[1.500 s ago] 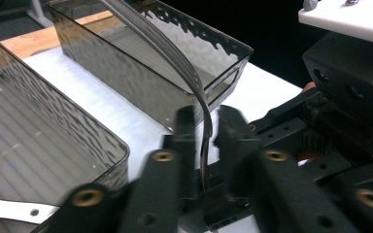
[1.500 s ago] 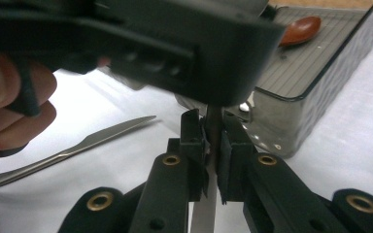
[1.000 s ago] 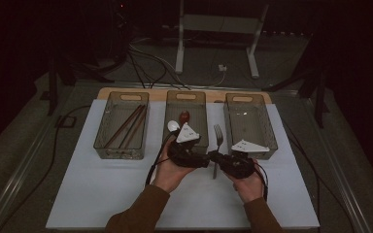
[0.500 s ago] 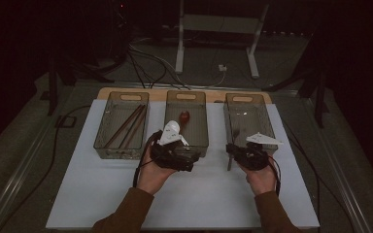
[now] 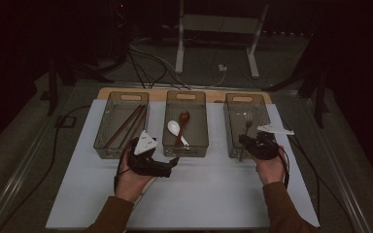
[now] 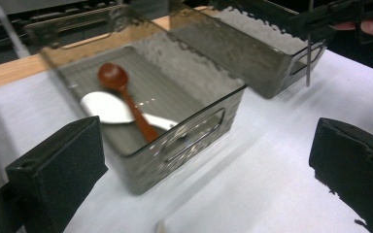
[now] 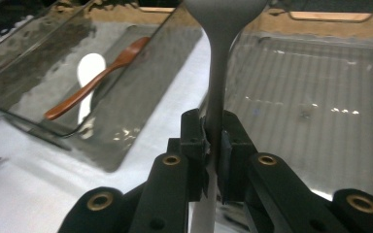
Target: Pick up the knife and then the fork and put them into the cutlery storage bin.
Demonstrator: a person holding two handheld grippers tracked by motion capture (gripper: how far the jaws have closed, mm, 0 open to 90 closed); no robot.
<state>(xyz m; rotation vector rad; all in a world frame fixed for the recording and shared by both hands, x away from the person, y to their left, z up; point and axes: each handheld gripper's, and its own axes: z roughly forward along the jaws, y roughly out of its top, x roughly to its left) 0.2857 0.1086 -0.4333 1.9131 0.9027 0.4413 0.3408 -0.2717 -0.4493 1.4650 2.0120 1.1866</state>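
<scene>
The left gripper (image 5: 174, 161), beside the middle clear plastic bin (image 5: 185, 145) holding a brown wooden spoon (image 5: 182, 122) and white spoon (image 5: 174, 128), has just spread its jaws wide and empty (handover apparently done). The right gripper (image 5: 243, 141) has carried the clamped grey metal fork (image 7: 219, 73) away to the right-hand clear bin (image 5: 230, 141), probably to drop it there.

Looks like a dim lab or recording studio, not a home. A white table (image 5: 213, 194) is sitting under the left gripper (image 5: 172, 162), with three identical clear bins (image 5: 120, 141) lining up just ahead of it on a wooden board (image 5: 158, 91). Beyond the bins, black cables (image 5: 145, 73) are trailing over a grey floor around a white metal stand (image 5: 179, 53).
</scene>
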